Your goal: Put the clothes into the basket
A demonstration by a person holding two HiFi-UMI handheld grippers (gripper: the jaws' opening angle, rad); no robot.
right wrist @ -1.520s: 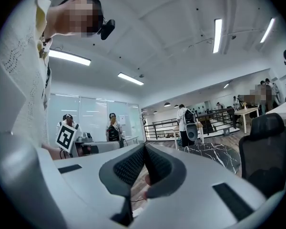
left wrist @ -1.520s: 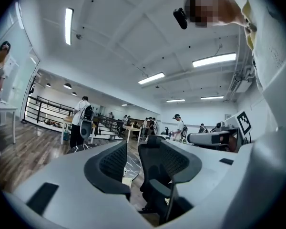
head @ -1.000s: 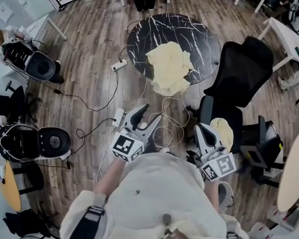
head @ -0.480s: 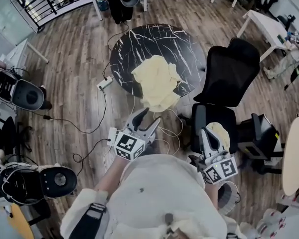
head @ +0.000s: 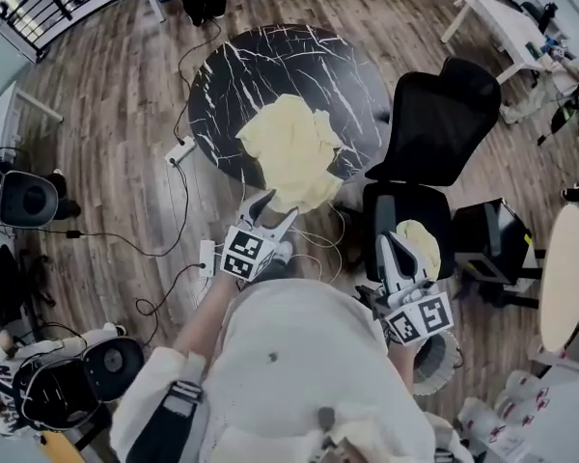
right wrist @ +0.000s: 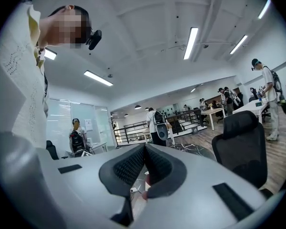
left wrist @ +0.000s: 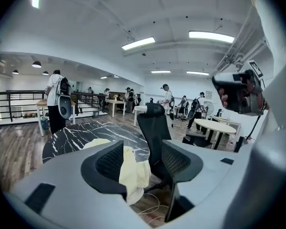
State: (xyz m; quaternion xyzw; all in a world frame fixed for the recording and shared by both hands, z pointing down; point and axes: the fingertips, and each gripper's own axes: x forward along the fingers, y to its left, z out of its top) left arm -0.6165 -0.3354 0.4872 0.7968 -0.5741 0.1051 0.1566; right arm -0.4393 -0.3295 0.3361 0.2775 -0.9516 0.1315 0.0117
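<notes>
Nothing in a basket yet. Yellow clothes (head: 288, 148) lie heaped on the black table (head: 232, 75), upper centre, draping its near edge. Left gripper (head: 270, 210) is near them, jaws apart and empty. Right gripper (head: 390, 249) is closed on nothing.

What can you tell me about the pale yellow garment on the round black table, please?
The pale yellow garment is soft, crumpled cloth, heaped in loose folds on the near side of the marble-patterned round table. One part droops over the table's edge toward the floor. Only the table appears to touch it.
</notes>
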